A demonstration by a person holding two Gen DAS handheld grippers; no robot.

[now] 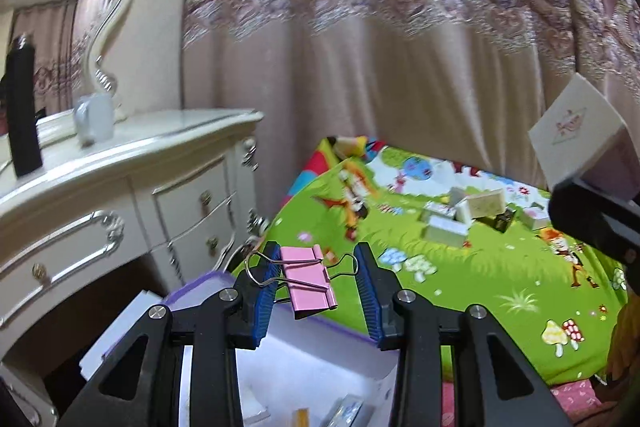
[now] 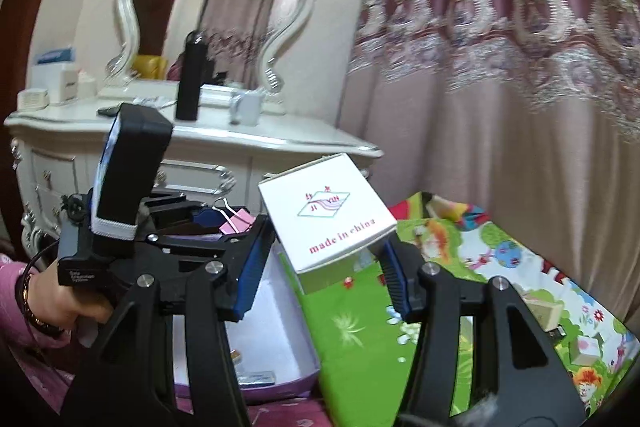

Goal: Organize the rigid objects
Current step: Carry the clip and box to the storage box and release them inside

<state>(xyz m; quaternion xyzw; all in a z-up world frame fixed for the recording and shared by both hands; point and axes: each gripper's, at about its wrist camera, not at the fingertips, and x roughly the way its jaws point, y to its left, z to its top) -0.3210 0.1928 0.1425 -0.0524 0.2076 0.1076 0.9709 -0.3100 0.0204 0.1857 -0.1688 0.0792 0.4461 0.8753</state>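
Note:
My left gripper (image 1: pixel 316 283) holds a pink binder clip (image 1: pixel 306 281) by its wire handles, above the open purple-edged white box (image 1: pixel 352 359). The clip looks tilted between the blue pads, which stand apart from its pink body. My right gripper (image 2: pixel 326 259) is shut on a white carton (image 2: pixel 326 223) printed "made in china", held in the air just right of that box (image 2: pixel 280 339). The carton also shows at the right edge of the left wrist view (image 1: pixel 580 127). The left gripper and clip (image 2: pixel 238 221) show in the right wrist view.
Several small boxes (image 1: pixel 468 211) lie on the green cartoon mat (image 1: pixel 500 267). A white dresser (image 1: pixel 120 195) with mirror, black bottle (image 1: pixel 22 107) and mug (image 1: pixel 94 119) stands left. A pink curtain (image 1: pixel 400 47) hangs behind. The purple-edged box holds a few small items (image 2: pixel 256 377).

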